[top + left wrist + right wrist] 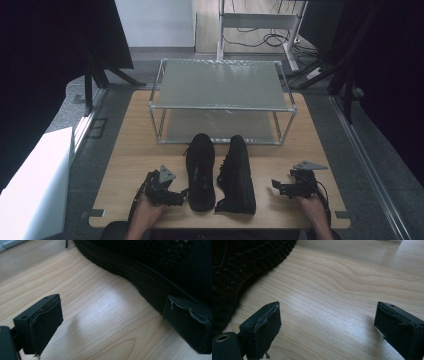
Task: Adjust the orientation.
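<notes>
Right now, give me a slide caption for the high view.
Two black shoes lie on a wooden table before a metal rack, open left gripper and right gripper flanking them.

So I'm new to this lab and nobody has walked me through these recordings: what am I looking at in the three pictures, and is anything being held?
There is no robot here. A person holds a hand-held gripper in each hand: the left gripper and the right gripper. The high view comes from a fixed camera above, looking down on a wooden table. The other two pictures come from cameras riding on the grippers, looking along their black jaws. On the table lie two black shoes, the left shoe upright and the right shoe apparently tipped on its side, in front of a two-level metal rack. Nothing is held: both grippers are open. The left one's jaw is close against the left shoe's sole edge; the right one sits over bare wood.
</notes>
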Available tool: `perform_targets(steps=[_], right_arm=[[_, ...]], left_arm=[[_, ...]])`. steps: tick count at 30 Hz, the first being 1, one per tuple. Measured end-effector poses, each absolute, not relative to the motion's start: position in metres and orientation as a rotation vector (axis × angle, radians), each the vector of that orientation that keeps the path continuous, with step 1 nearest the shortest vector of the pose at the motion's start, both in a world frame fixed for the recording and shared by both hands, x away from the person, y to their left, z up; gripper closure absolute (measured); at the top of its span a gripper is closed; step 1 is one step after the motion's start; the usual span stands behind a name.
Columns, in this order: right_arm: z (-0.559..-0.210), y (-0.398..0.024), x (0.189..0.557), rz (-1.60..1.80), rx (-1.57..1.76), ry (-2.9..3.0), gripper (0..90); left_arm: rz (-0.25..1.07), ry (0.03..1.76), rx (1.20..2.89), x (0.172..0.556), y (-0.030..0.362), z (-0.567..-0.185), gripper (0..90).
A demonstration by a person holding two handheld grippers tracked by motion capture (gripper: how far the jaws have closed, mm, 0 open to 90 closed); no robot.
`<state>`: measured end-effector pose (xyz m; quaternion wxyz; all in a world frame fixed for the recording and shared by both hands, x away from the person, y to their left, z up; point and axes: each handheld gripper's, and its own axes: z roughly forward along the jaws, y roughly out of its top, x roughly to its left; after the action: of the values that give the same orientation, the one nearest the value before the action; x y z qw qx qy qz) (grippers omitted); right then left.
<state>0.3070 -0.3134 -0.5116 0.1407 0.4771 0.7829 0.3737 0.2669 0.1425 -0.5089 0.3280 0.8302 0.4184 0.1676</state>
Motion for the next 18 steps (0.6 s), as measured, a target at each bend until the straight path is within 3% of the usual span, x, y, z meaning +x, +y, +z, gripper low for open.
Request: perform_targets(steps=[7, 18], right_arm=[[-0.509, -0.314, 0.306, 1.102, 1.384, 2.252, 7.3], [-0.489, -0.299, 0.307, 1.184, 1.35, 2.255, 5.8]], left_arm=[[0.477, 1.099, 2.196, 0.268, 0.144, -0.507, 0.0], [0.552, 1.221, 2.054, 0.272, 0.172, -0.503, 0.0]])
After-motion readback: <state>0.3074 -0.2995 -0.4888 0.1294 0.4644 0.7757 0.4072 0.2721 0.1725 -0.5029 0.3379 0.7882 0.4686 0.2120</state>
